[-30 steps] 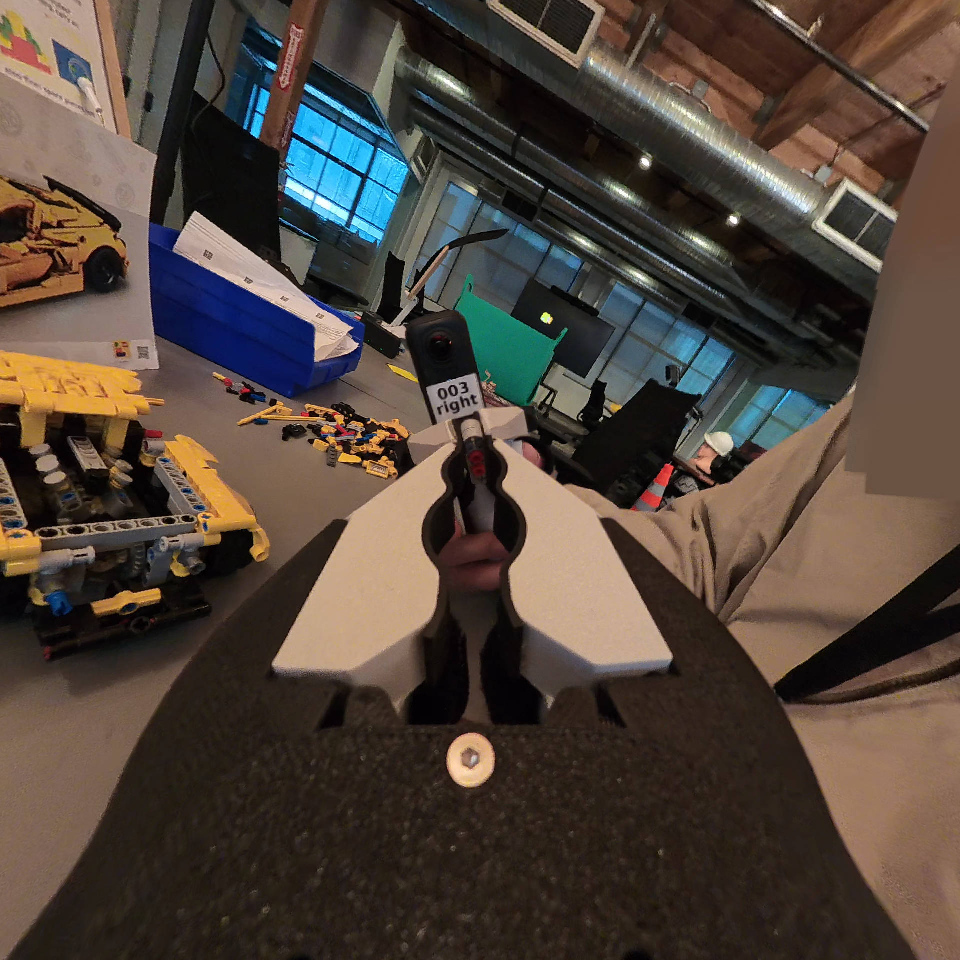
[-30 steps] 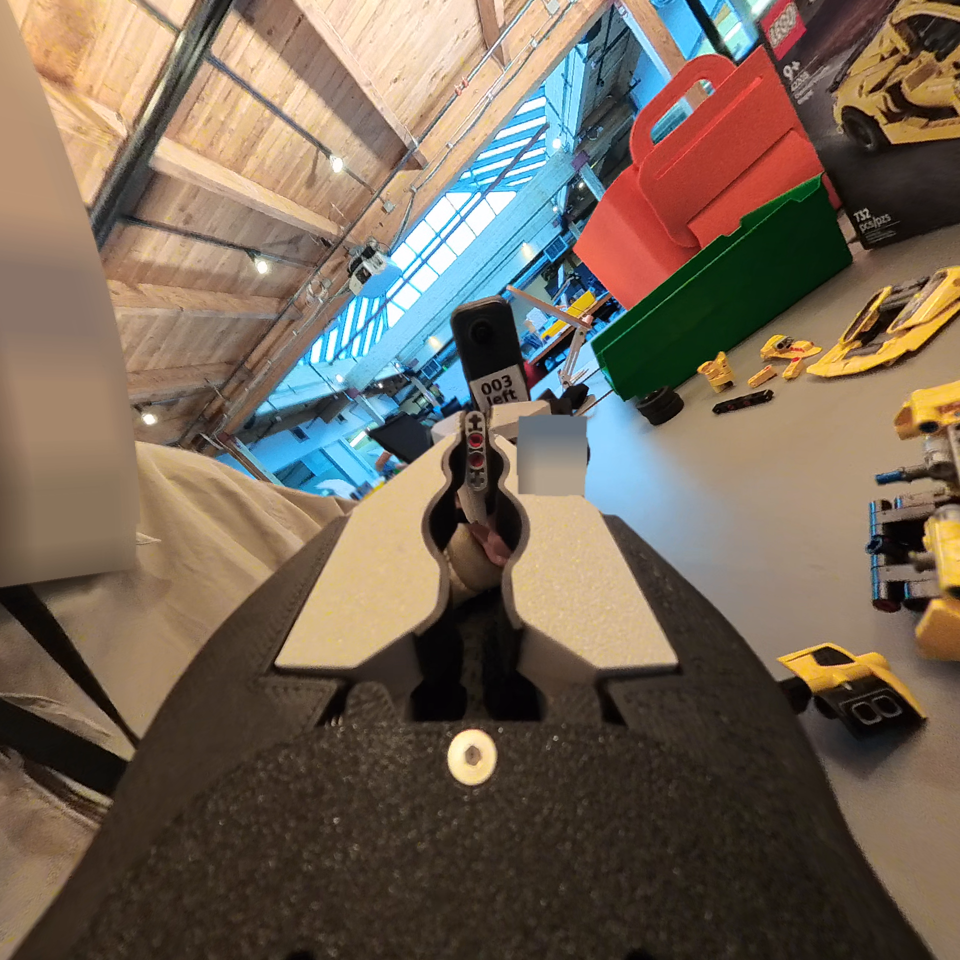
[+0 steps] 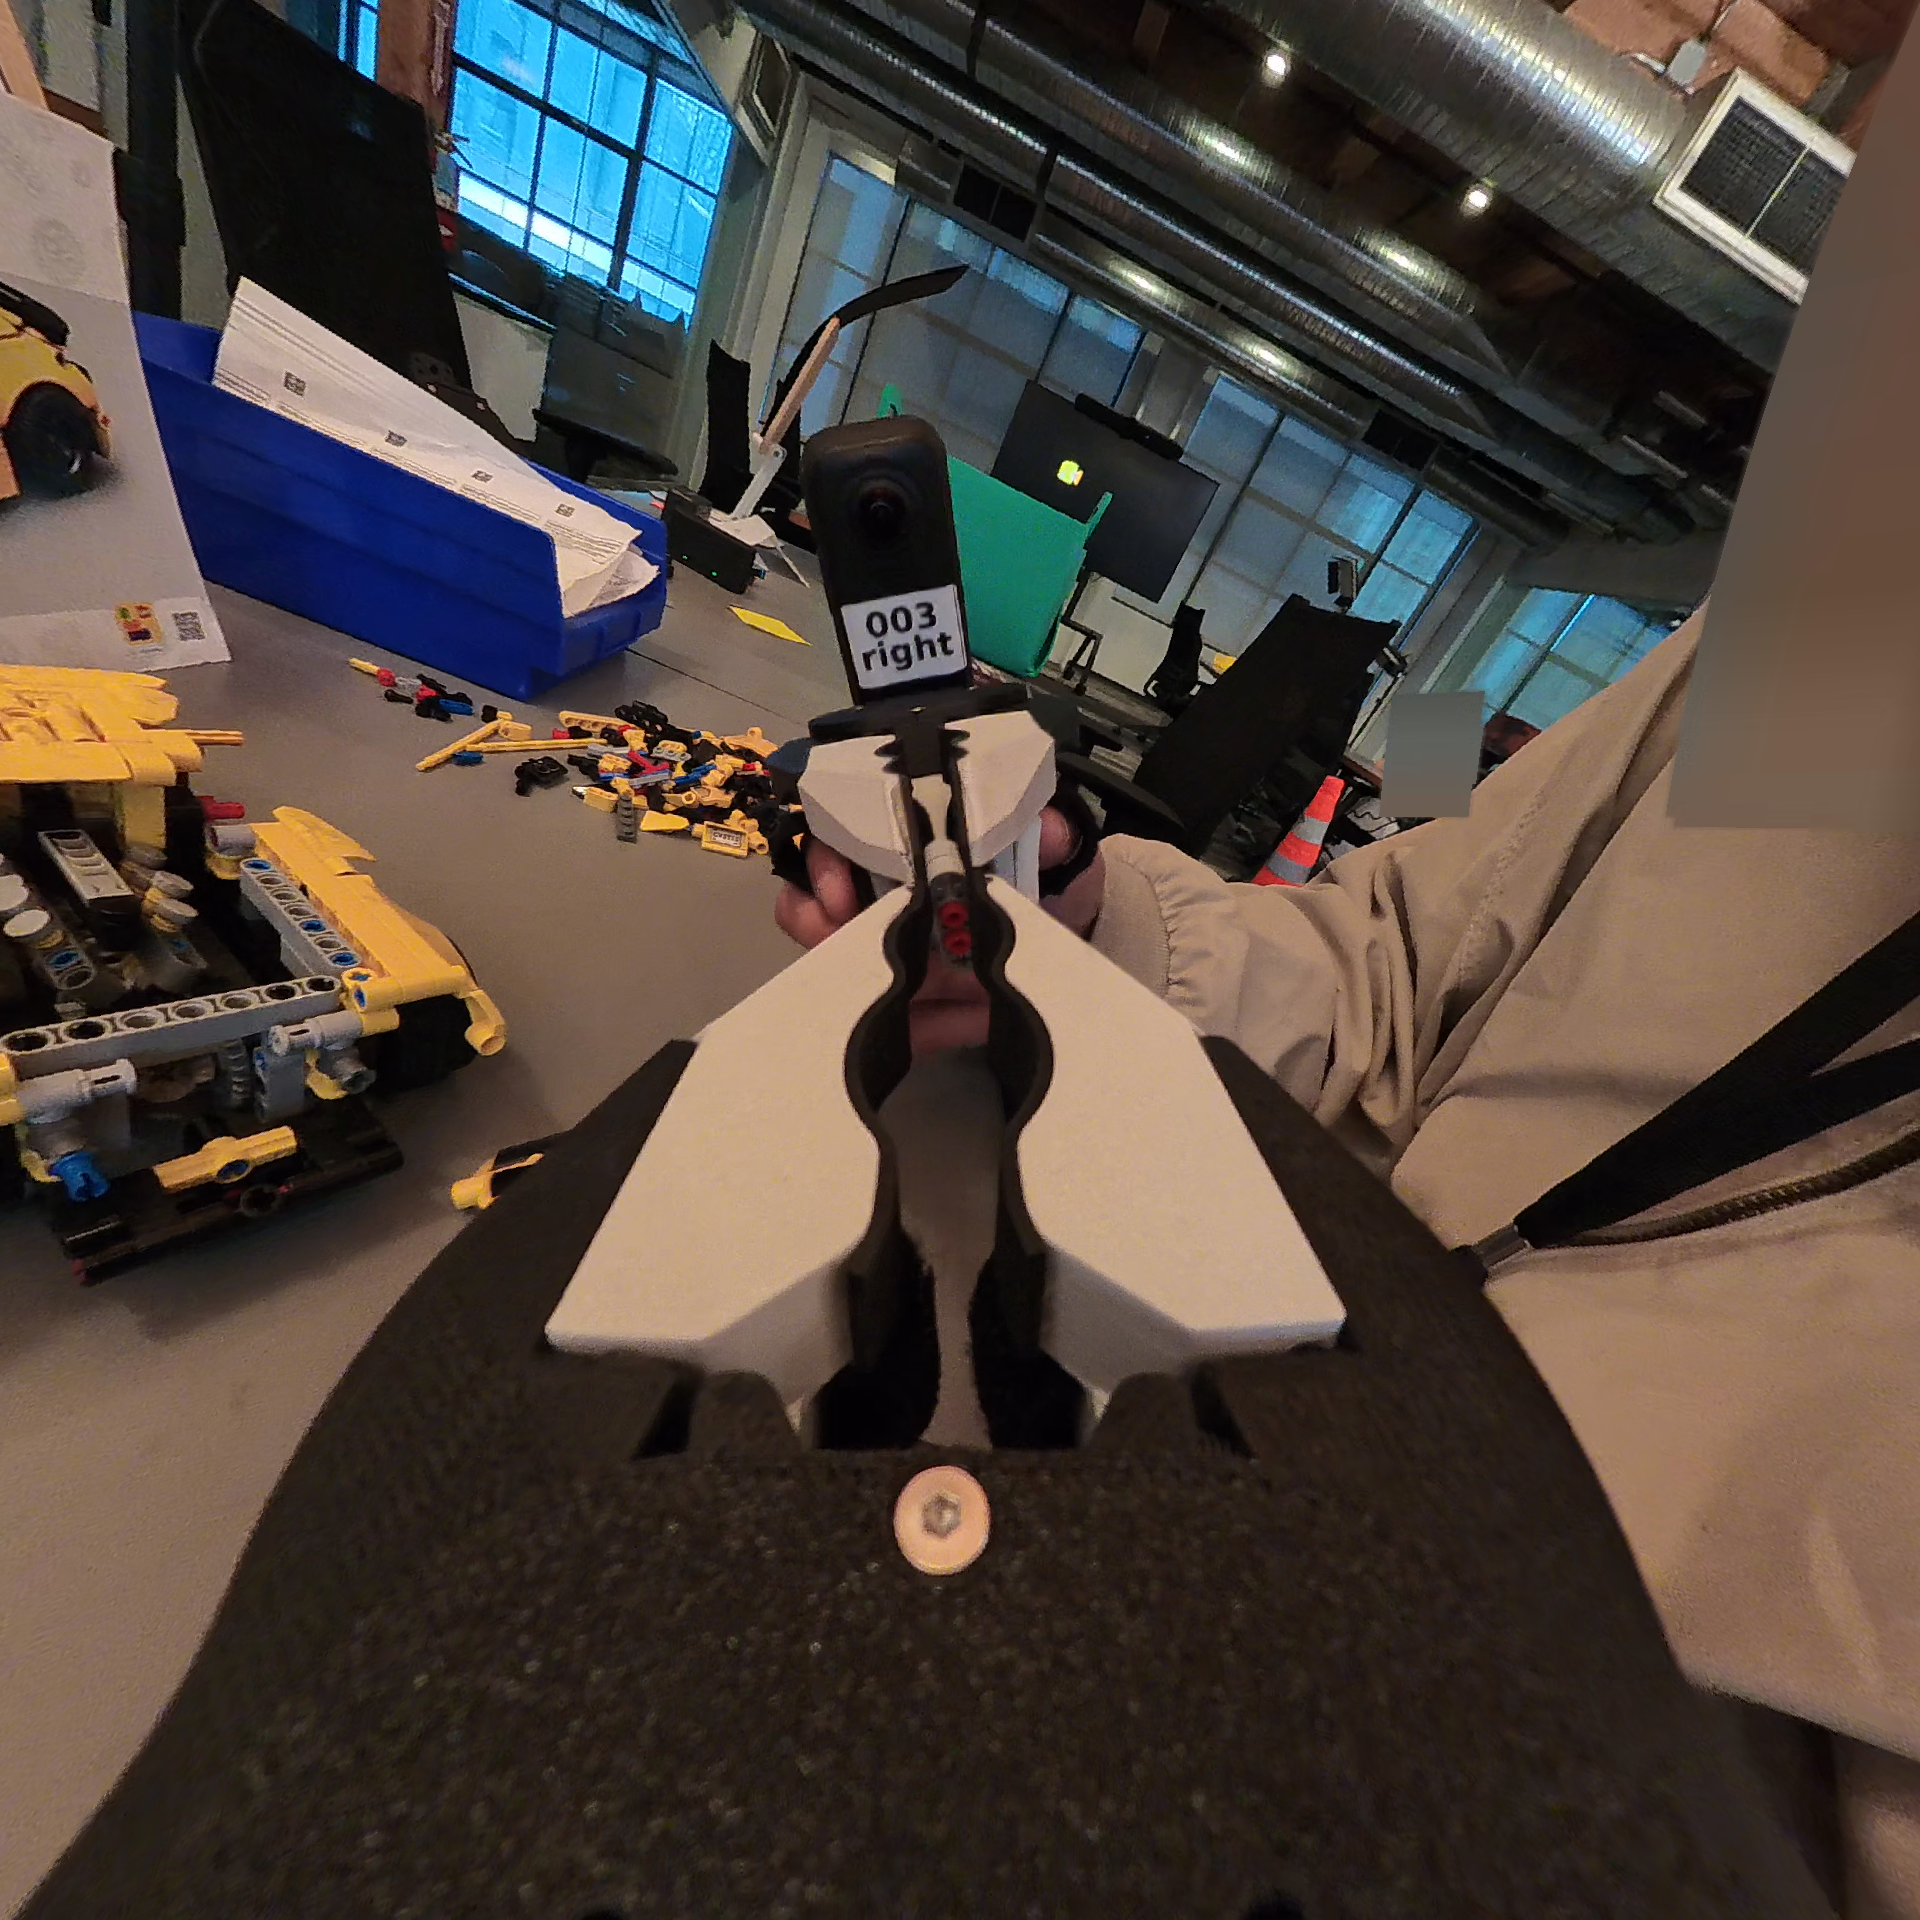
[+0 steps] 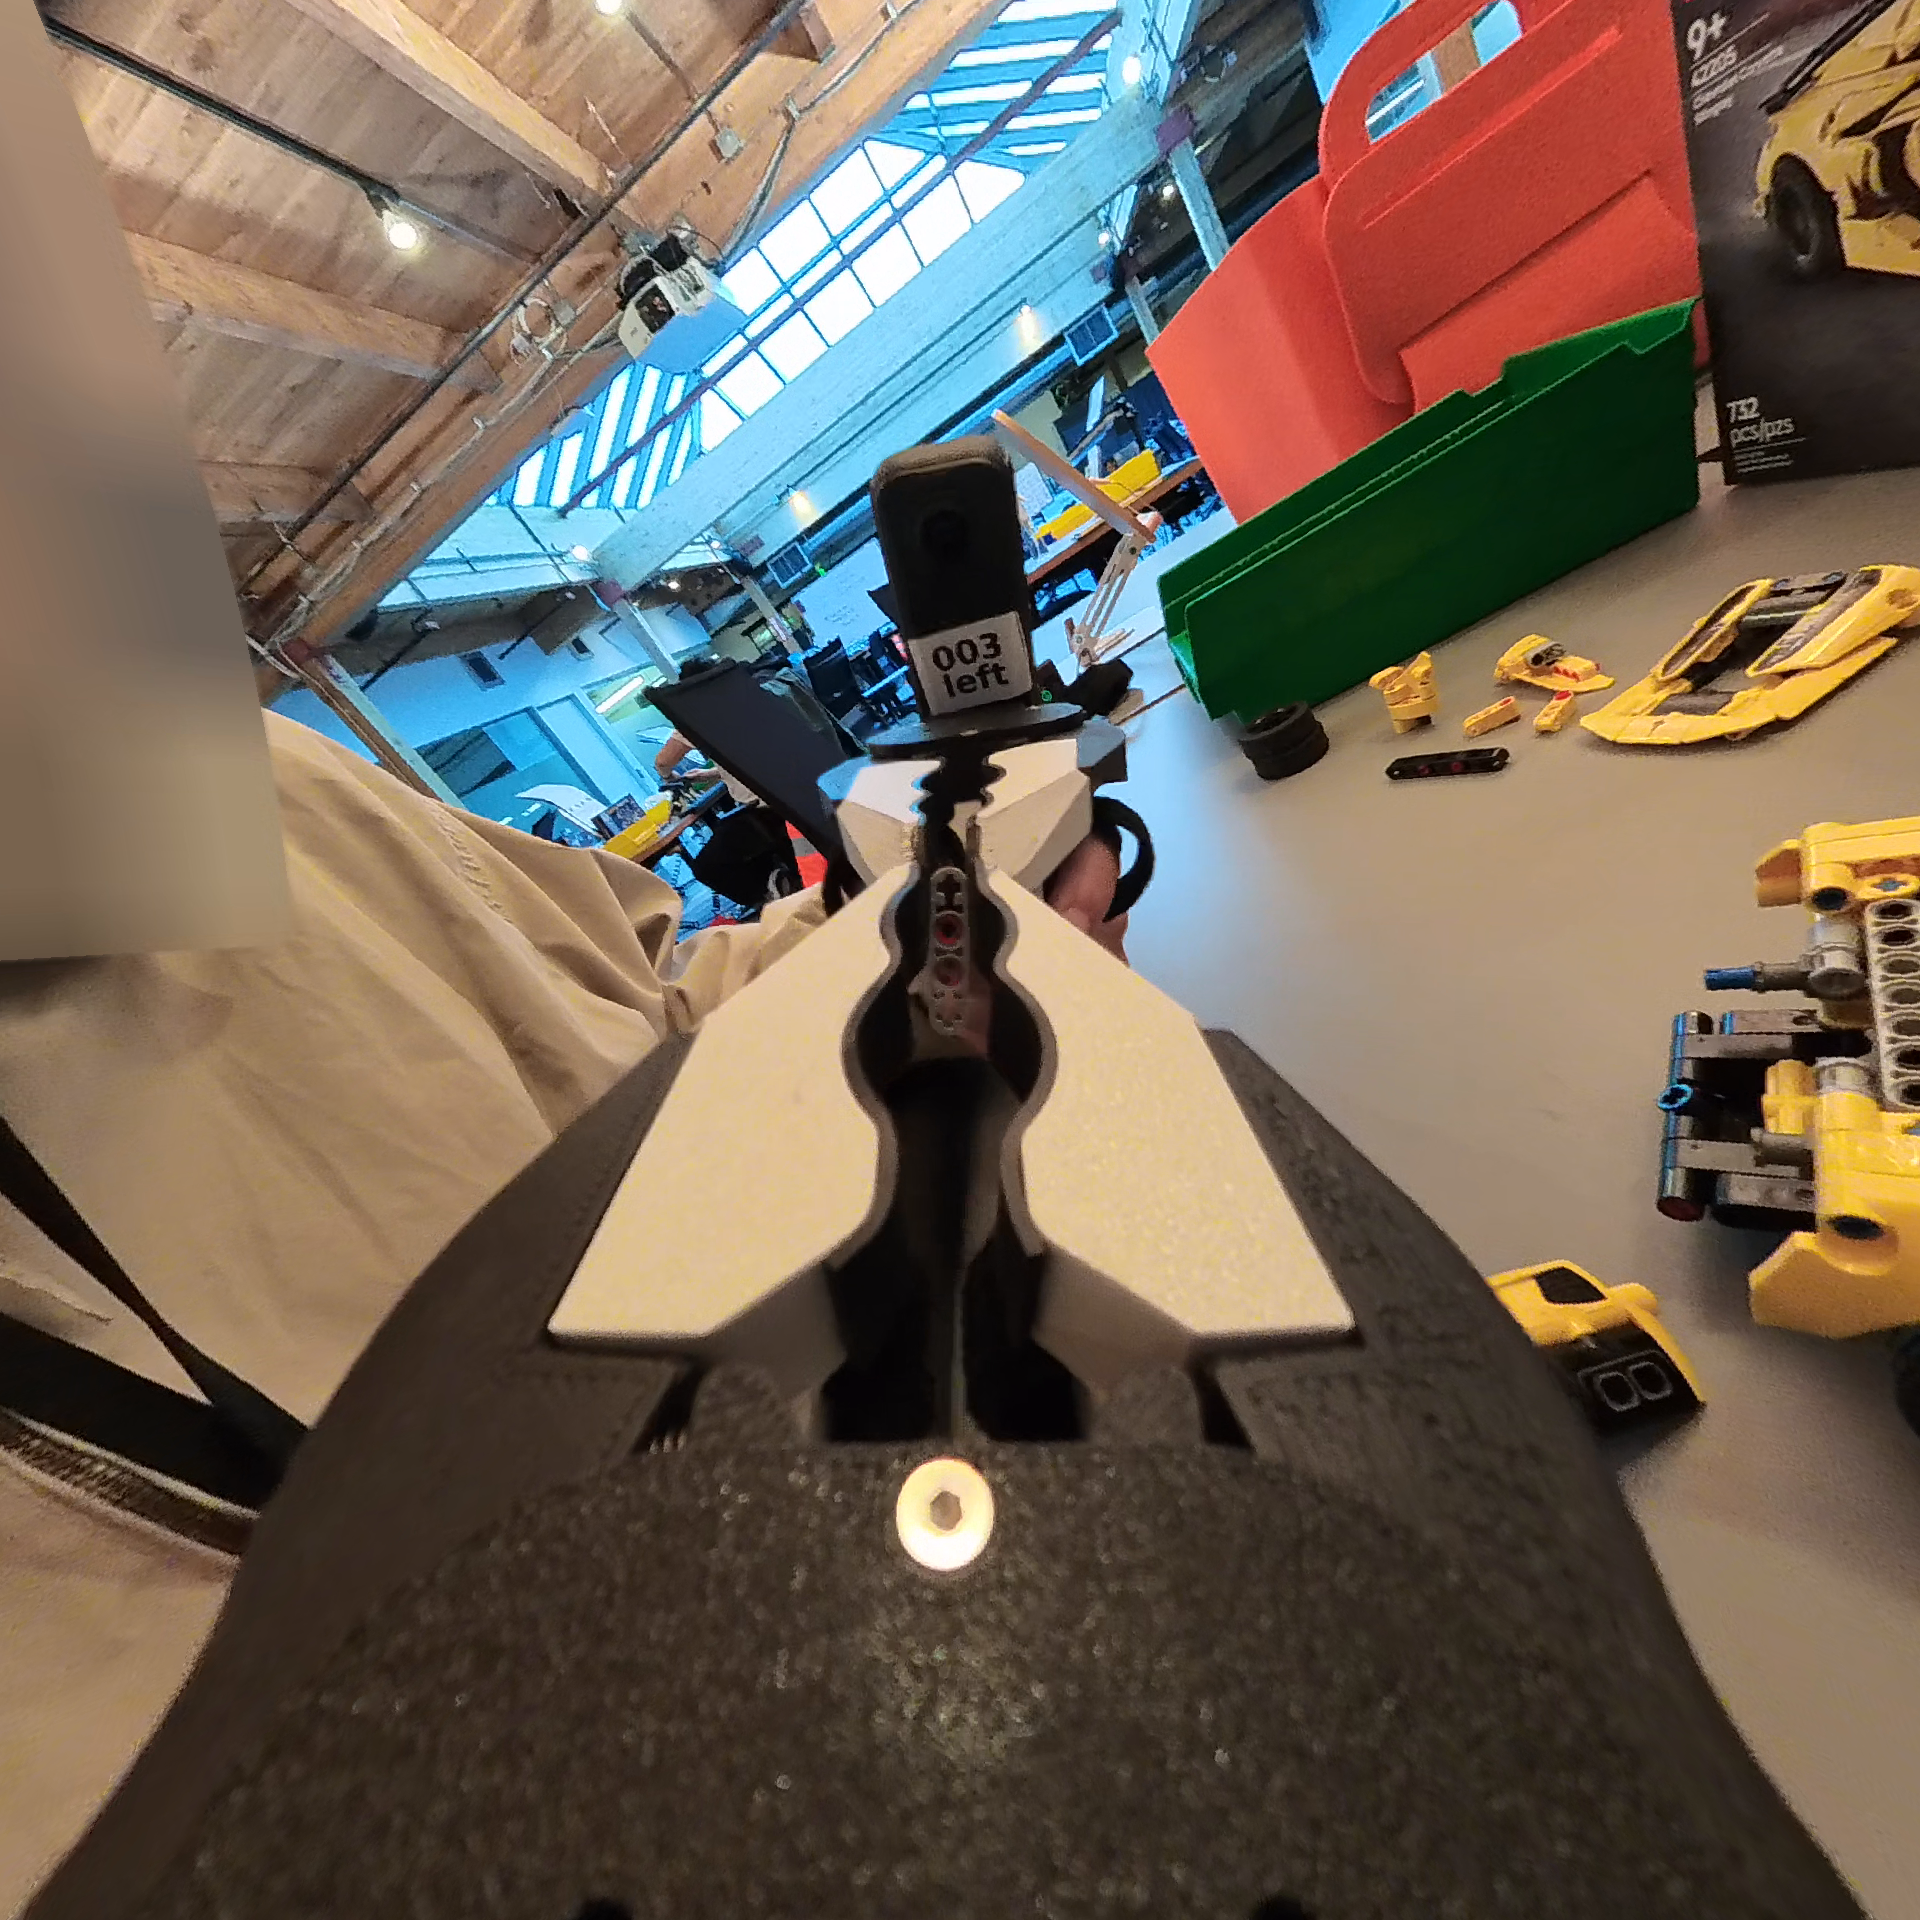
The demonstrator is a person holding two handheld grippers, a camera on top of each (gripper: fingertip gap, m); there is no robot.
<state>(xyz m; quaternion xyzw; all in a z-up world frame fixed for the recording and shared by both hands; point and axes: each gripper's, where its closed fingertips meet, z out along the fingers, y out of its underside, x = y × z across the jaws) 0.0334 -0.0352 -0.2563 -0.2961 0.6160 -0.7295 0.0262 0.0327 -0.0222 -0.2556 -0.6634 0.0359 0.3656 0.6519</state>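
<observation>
Both grippers, left (image 3: 951,914) and right (image 4: 951,914), pinch one grey holed beam (image 4: 948,961) at frame centre, its long axis running between them; two red pins (image 3: 953,928) show.

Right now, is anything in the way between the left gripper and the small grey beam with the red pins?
Nothing visible. The left gripper is closed on the grey beam itself, and the right gripper grips the same beam from the opposite side, tip to tip.
</observation>
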